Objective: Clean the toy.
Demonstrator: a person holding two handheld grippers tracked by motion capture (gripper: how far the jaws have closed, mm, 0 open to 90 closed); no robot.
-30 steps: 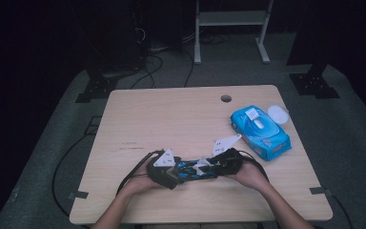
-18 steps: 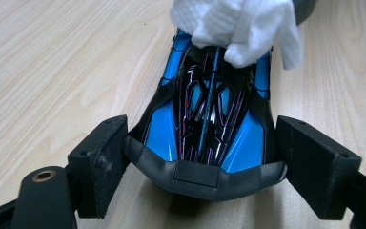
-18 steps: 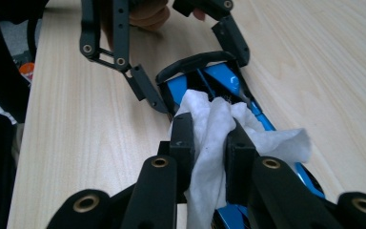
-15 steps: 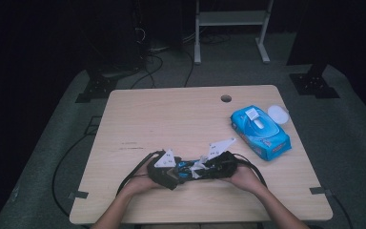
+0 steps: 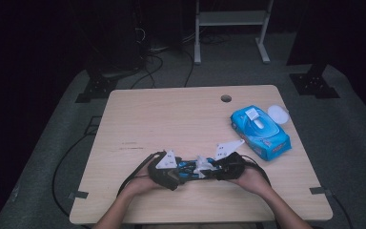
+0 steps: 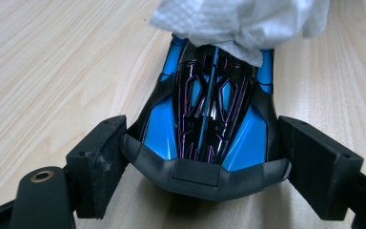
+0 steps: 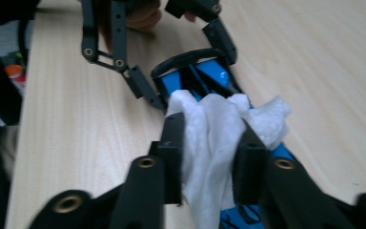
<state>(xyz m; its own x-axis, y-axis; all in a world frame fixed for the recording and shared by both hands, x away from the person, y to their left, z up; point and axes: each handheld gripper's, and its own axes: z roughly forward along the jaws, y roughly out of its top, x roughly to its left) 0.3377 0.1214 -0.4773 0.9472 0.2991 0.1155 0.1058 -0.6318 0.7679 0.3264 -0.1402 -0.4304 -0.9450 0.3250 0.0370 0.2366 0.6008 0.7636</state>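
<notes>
The toy car (image 5: 193, 169) lies on the table (image 5: 171, 119) near its front edge, and every position below is given relative to it.

Left gripper (image 6: 205, 157): its jaws clamp the car's flanks at the black bumper end. In my judgement, this grip steadies the car so that rubbing cannot push it along the table. The car projects away from this claw, lengthwise between the jaws.

Right gripper (image 7: 209, 157): it comes at the car from the opposite end. Its jaws have just been opening, with the white wipe (image 7: 219, 129) bunched between them; the pads appear to touch the wad on both sides, but whether they press it cannot be told. The wipe drapes over the car's roof, which suggests that the bodywork is being cleaned. The car lies beneath and just ahead of this claw.

Beyond the car, toward the right, the blue wipes pack (image 5: 259, 131) lies well apart from it. A white lid (image 5: 278, 113) touches the pack's far corner.
</notes>
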